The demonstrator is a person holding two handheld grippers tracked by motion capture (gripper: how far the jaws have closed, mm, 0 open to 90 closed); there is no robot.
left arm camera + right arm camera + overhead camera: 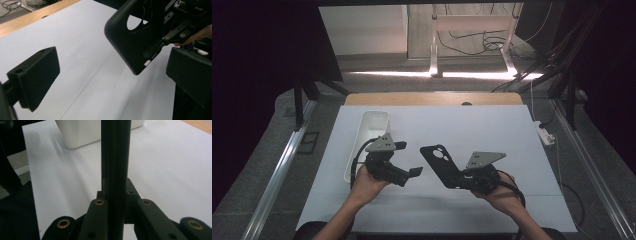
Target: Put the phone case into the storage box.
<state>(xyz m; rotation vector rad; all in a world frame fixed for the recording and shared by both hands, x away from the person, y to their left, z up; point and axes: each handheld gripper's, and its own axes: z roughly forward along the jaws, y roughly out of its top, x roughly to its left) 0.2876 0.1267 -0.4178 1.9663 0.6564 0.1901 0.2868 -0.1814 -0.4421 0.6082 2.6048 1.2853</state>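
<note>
A black phone case (438, 161) with camera cut-outs is held up off the white sheet, tilted, with my right gripper (458, 178) shut on its lower end. In the right gripper view the case (116, 150) stands edge-on between the jaws of the right gripper (116, 188). My left gripper (408, 159) hangs just left of the case, open and with nothing between its jaws. In the left gripper view the case (132, 40) floats ahead and to the right of the open left gripper (112, 75), apart from its black pads (37, 75).
A long white tray (374, 122) lies on the white sheet (492, 130) behind the left hand, and also shows as the tray (80, 132) in the right gripper view. The wooden table edge (432, 98) runs along the back. A power strip (546, 132) lies off the right side.
</note>
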